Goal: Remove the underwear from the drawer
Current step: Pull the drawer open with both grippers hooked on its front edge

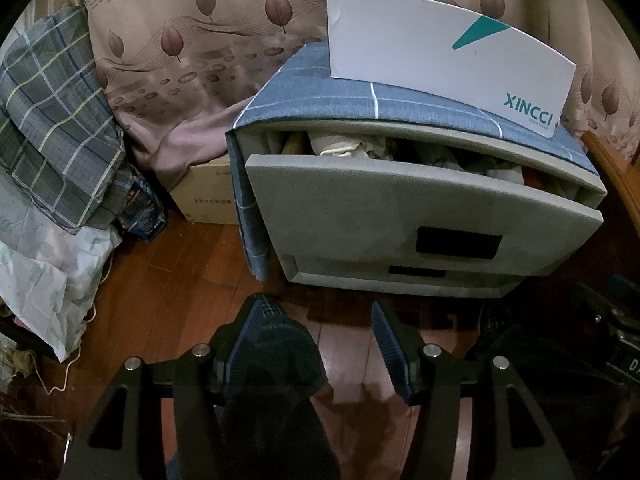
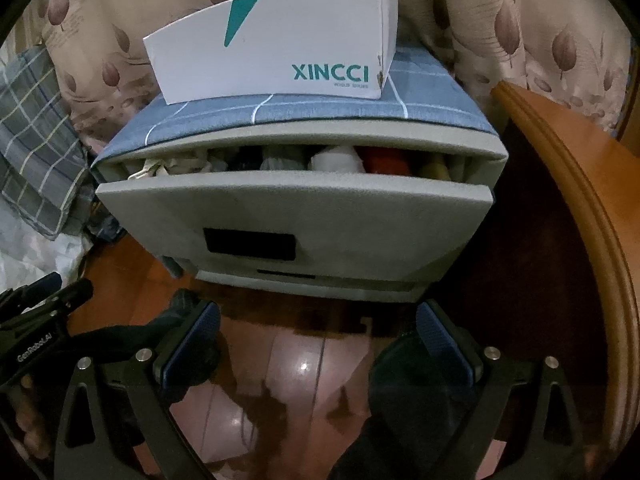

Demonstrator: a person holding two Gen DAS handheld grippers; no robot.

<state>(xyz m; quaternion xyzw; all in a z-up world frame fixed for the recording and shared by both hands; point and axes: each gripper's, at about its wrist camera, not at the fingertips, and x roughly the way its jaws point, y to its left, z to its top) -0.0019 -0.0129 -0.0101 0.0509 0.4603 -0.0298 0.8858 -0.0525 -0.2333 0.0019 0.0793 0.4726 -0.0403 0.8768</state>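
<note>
Grey drawer [image 2: 294,208] ajar; both grippers' jaws angled downward, parted.

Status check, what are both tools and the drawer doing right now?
Left tool open, empty. Right tool open, empty. Top drawer part open, rolled garments showing. White Xincci box on cabinet; nothing blocking.

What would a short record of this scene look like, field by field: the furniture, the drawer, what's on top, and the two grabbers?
furniture: small grey drawer unit under a blue checked cloth
top drawer: partly pulled out, rolled clothes showing inside
on top: white box
floor: red-brown wood
left gripper: open, holding nothing, short of the drawer
right gripper: open, holding nothing, short of the drawer
</note>
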